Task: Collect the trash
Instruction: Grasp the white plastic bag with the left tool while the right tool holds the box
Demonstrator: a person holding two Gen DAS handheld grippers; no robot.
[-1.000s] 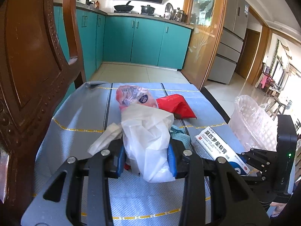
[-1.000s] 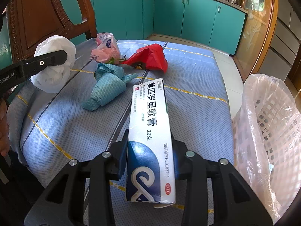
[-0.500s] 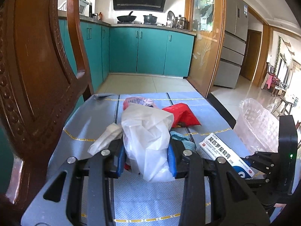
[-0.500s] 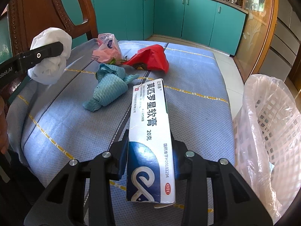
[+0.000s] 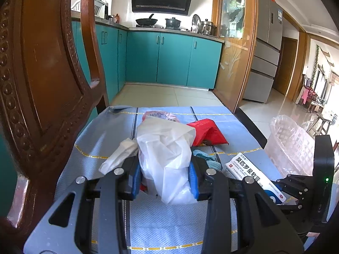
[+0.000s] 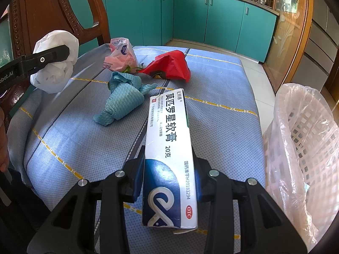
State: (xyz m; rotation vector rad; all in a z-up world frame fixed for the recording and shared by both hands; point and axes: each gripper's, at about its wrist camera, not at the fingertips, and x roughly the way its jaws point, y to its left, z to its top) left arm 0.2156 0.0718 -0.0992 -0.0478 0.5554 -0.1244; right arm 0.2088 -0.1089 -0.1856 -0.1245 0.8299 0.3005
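The table (image 6: 222,89) wears blue dotted cloth with yellow stripes. The crumpled bag (image 5: 167,154) is white, the wrapper (image 6: 171,65) red, and the rag (image 6: 122,99) teal with a diamond weave.

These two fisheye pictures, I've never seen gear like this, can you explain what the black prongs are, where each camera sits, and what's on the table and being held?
No robot here: a person holds a hand-held two-finger gripper in each hand, each with a camera looking along its fingers. The black prongs are those fingers.

In the left view, the left gripper is shut on a crumpled white plastic bag. In the right view, the right gripper is shut on a long ointment box.

On the blue tablecloth lie a teal cloth, a red wrapper and a pink packet. A lined white basket stands beside the table, probably the trash bin.
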